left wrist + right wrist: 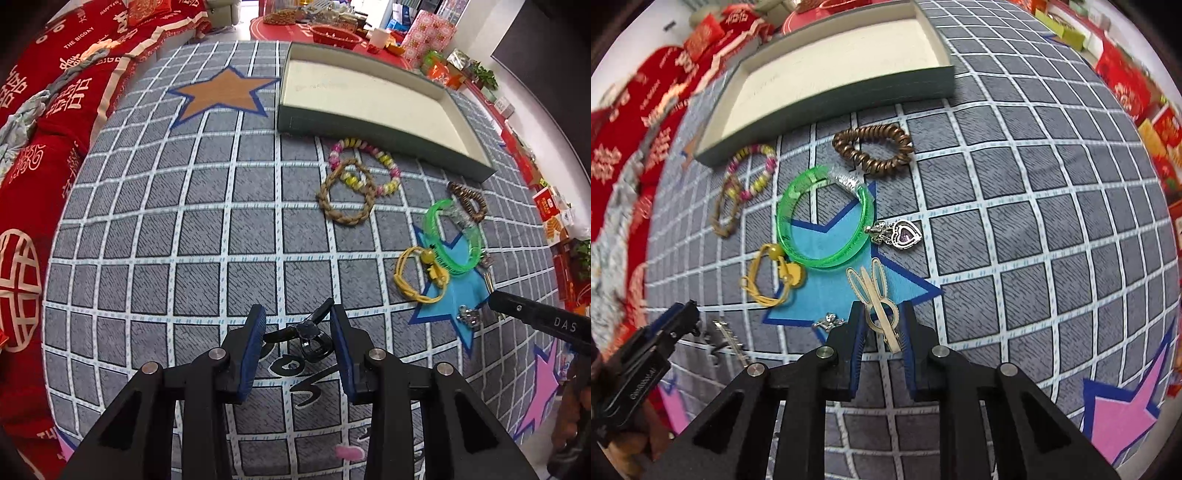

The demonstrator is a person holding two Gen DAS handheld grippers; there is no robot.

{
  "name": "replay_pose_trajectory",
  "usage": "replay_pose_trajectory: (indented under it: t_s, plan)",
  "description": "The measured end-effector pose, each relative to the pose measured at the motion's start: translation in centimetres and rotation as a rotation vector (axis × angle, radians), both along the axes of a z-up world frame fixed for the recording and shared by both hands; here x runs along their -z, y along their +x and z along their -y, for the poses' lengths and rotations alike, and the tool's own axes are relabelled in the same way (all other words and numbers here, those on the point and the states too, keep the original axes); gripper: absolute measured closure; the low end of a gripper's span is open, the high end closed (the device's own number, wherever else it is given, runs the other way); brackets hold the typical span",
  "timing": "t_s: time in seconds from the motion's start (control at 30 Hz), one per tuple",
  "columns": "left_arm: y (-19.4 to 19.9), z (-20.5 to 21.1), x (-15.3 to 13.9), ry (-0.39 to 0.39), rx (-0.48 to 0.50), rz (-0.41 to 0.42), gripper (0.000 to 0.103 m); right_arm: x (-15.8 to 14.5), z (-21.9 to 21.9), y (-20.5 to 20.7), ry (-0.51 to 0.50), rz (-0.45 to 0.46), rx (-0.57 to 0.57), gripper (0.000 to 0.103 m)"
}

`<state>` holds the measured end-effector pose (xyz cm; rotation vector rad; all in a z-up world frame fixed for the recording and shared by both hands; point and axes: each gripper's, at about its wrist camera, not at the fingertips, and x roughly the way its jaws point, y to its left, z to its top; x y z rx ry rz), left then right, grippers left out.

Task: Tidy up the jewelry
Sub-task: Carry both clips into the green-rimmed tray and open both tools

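My left gripper points down at the checked cloth, and its blue pads hold a black hair clip from both sides. My right gripper is shut on the ring end of a cream rabbit-ear hair clip, which lies on a blue star. Beyond it lie a green bangle, a heart pendant, a brown spiral hair tie and a yellow cord bracelet. A beaded bracelet overlaps a braided one. The green-walled tray with a cream floor stands behind them, with nothing in it.
A small silver charm and a silver comb clip lie near my grippers. Red cushions border the cloth on the left. Boxes line its right edge. A red table with baskets stands behind the tray.
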<state>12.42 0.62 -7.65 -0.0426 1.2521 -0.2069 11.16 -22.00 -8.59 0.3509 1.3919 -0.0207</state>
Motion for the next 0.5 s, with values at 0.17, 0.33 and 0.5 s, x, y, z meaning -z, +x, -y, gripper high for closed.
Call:
replay_pose_trajectory:
  t_s: [0.17, 0.33, 0.5]
  plan:
    - [0.5, -0.6, -2.3, -0.018, 0.005, 0.032, 0.054, -1.7, -0.1, 1.0, 0.047, 0.039, 0.014, 0.083]
    - [2.7, -0.3, -5.3, -0.039, 0.000, 0.077, 0.054, -3.9, 1.5, 3.8, 0.077, 0.091, 0.013, 0.083]
    - [5.7, 1.0, -7.4, -0.059, 0.007, 0.124, 0.054, -6.5, 3.3, 6.7, 0.107, 0.136, 0.014, 0.083]
